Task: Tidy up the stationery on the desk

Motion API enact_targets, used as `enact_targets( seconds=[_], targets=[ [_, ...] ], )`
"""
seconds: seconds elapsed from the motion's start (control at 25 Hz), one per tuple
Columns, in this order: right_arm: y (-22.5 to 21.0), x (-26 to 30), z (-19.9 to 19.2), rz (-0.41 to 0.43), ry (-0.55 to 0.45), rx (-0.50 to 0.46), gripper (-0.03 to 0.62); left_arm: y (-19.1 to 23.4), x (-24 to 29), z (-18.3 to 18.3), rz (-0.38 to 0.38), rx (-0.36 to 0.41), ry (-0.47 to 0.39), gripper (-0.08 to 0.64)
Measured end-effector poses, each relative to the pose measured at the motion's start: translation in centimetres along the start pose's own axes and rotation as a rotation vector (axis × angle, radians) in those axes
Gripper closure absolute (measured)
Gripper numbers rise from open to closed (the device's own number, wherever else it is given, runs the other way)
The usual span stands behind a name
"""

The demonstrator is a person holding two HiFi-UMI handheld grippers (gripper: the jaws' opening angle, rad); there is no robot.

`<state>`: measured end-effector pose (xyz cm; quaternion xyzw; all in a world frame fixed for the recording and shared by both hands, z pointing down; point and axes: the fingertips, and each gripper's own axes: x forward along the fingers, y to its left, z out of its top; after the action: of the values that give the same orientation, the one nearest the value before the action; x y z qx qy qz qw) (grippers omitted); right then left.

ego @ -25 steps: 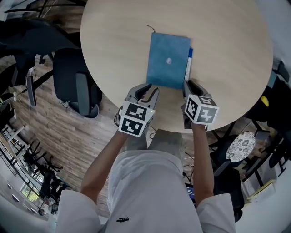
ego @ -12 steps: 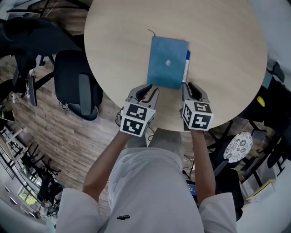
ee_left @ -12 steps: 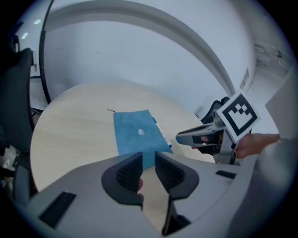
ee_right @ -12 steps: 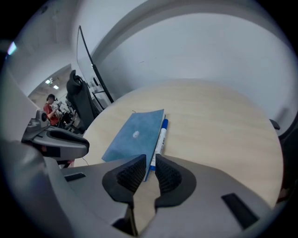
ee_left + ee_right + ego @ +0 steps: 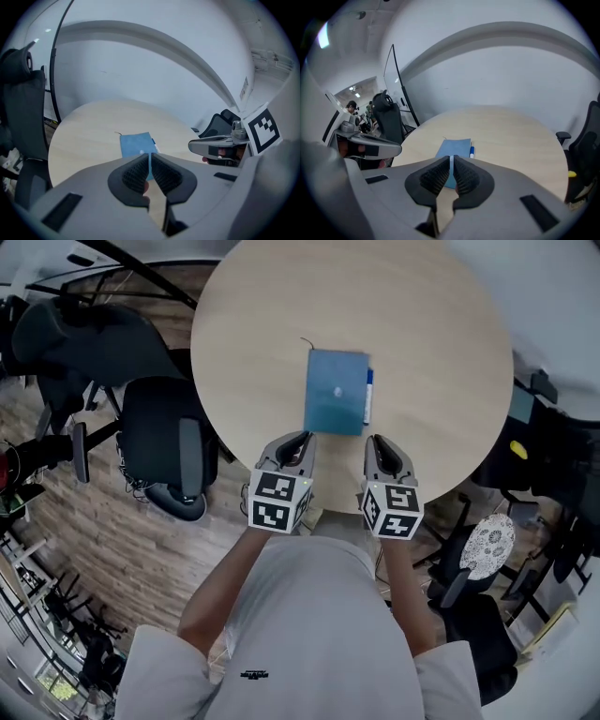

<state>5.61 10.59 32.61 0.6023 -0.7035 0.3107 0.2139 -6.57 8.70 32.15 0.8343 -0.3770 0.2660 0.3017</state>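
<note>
A blue notebook point(image 5: 336, 391) with a thin bookmark cord lies flat near the middle of the round wooden table point(image 5: 441, 343). A blue-and-white pen point(image 5: 367, 396) rests along its right edge. Both grippers hover over the table's near edge, short of the notebook and not touching it. My left gripper point(image 5: 298, 440) is shut and empty, pointing at the notebook's near left corner. My right gripper point(image 5: 378, 442) is shut and empty, pointing at the near right corner. The notebook point(image 5: 136, 143) sits beyond the left jaws point(image 5: 150, 158). Notebook point(image 5: 454, 149) and pen point(image 5: 472, 151) lie past the right jaws point(image 5: 451, 161).
A black office chair point(image 5: 173, 451) stands left of the table over wooden flooring. Another chair with a patterned seat point(image 5: 489, 545) is at the right, and a yellow object point(image 5: 518, 448) sits past the table's right rim. A white wall lies beyond the table.
Both grippers have drawn back from the notebook's near edge toward the table's rim. The notebook and pen stay where they were; the head view has pulled away.
</note>
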Motion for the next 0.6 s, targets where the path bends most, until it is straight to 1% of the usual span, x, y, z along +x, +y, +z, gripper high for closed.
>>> enact_targets(
  seconds=[0.12,0.24,0.32,0.44,0.6],
  targets=[
    [1.4,-2.1,2.0,-0.007,-0.049,-0.021,0.545,-0.4,-2.6,1.6,-0.009,0.013,-0.043,0.528],
    [2.9,-4.3,4.1,0.003,-0.091,-0.04,0.548,-0.8,-5.0,3.2,-0.025,0.034,-0.091,0.529],
    [4.1,-6.1,5.0,0.022,-0.109,-0.029,0.548,-1.2,-6.9,4.0,-0.028,0.043,-0.121,0.529],
    [5.8,-8.6,6.2,0.052,-0.15,-0.016,0.548,-2.0,-9.5,5.1,-0.007,0.063,-0.157,0.529],
    [6.8,-11.3,7.8,0.05,-0.212,-0.042,0.548,-3.4,-11.8,7.0,0.015,0.102,-0.215,0.529]
  ],
)
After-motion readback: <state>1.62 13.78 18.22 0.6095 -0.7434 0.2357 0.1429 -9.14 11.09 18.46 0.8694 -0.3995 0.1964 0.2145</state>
